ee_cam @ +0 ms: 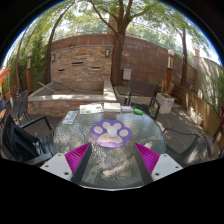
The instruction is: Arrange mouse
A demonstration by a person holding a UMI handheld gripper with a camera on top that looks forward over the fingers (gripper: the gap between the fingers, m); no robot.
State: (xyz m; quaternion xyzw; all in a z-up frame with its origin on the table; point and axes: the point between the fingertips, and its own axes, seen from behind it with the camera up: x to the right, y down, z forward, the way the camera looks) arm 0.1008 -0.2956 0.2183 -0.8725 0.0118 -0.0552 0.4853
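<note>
A purple paw-shaped mouse pad (pixel 110 132) with white toe marks lies on a round glass table (pixel 150 135), just ahead of my fingers. My gripper (pixel 112 160) is open and empty, with its magenta pads (pixel 77 155) spread wide over the near part of the table. Nothing stands between the fingers. I cannot make out a mouse for certain; a small dark object (pixel 127 110) sits at the table's far edge beyond the mouse pad.
A small pale flat object (pixel 69 117) lies left of the mouse pad and a flat white item (pixel 91 107) beyond it. Dark patio chairs (pixel 25 140) surround the table. A brick wall (pixel 85 60) and a tree (pixel 120 40) stand behind.
</note>
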